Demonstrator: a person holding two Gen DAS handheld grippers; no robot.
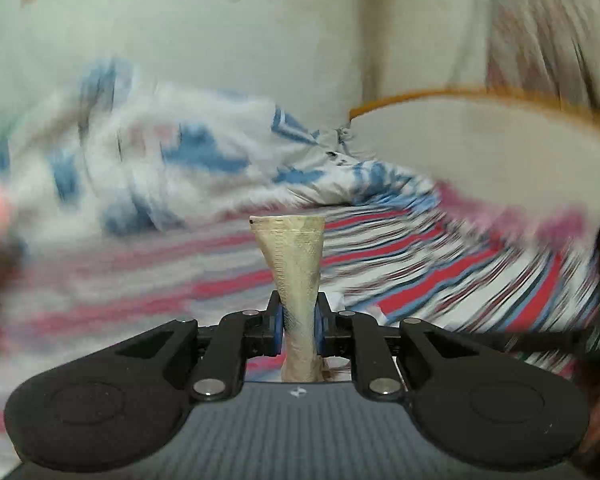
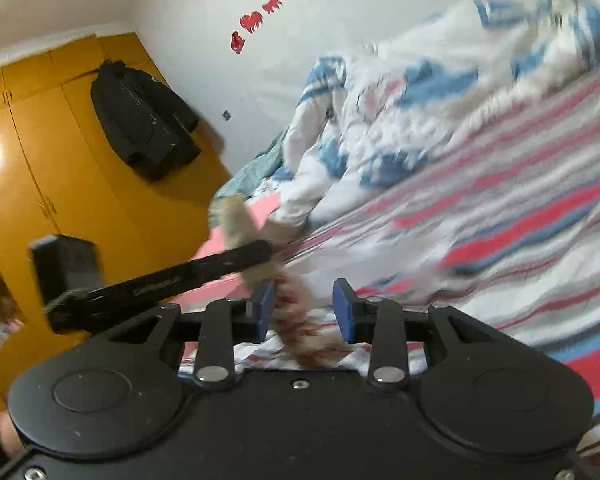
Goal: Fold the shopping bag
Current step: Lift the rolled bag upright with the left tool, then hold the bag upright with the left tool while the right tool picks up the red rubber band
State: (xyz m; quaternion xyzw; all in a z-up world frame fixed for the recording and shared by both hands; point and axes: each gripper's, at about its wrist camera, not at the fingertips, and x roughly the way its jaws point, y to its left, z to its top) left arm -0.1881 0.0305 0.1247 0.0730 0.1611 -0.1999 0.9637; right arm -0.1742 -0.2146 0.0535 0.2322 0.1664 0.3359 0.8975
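Beige woven fabric is fanning out of your left gripper [image 1: 298, 322], whose blue pads are clamped on a strip of the shopping bag [image 1: 296, 272] above the striped bed [image 1: 440, 264]. Beside that bed, your right gripper [image 2: 304, 312] is standing released, its blue pads [image 2: 343, 308] well apart, while a blurred, brownish length of the same bag is trailing through the gap and against the left pad without being pinched.

Judging by the way it is drooping and twisting, the bag is handling as light, limp and thin: it is likely to sag wherever you are not supporting it and will not hold a crease unaided. Hems, corners or handle straps look the firmest places to take hold, with one gripper at each end to keep an edge taut.

Motion blur is smearing most of both views. The bag's body is hanging out of view or dissolving into blur, so its outline and how far it is folded are impossible to tell. Above the bed, a rumpled blue-and-white duvet [image 1: 188, 152] is piling against the wall.
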